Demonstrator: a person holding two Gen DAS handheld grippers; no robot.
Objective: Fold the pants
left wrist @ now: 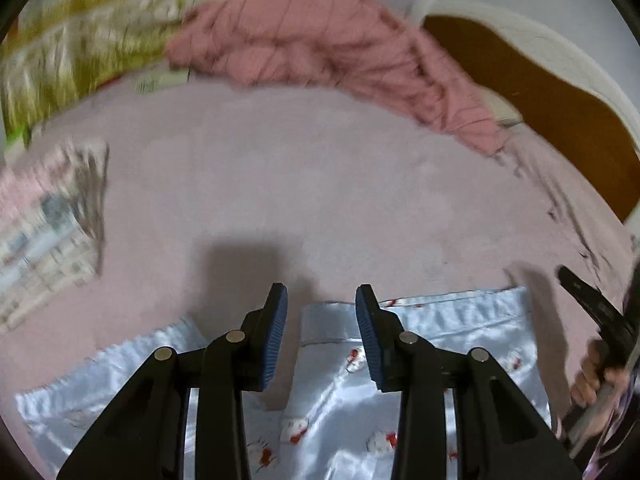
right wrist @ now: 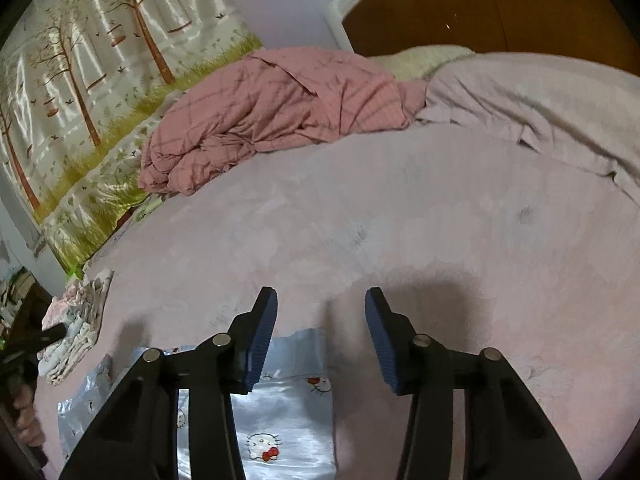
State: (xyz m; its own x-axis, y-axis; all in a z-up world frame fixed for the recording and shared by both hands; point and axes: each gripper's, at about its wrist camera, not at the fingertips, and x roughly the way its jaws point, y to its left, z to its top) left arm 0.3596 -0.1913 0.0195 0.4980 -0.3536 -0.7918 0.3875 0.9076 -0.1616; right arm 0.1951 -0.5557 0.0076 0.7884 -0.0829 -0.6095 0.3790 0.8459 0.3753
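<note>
Pale blue satin pants (left wrist: 336, 408) with a cartoon cat print lie flat on the pink bed sheet (left wrist: 304, 184). My left gripper (left wrist: 321, 300) is open and empty, just above the pants' far edge. In the right wrist view the pants (right wrist: 280, 420) show at the bottom left. My right gripper (right wrist: 320, 304) is open and empty, above the pants' right edge and the sheet. The other gripper and the hand that holds it show at the right edge of the left wrist view (left wrist: 600, 320).
A crumpled pink checked blanket (right wrist: 264, 116) lies at the far side of the bed. A stack of folded clothes (right wrist: 76, 332) sits at the left. A tree-print curtain (right wrist: 100, 92) hangs behind. A brown headboard (right wrist: 500, 12) stands at the far right.
</note>
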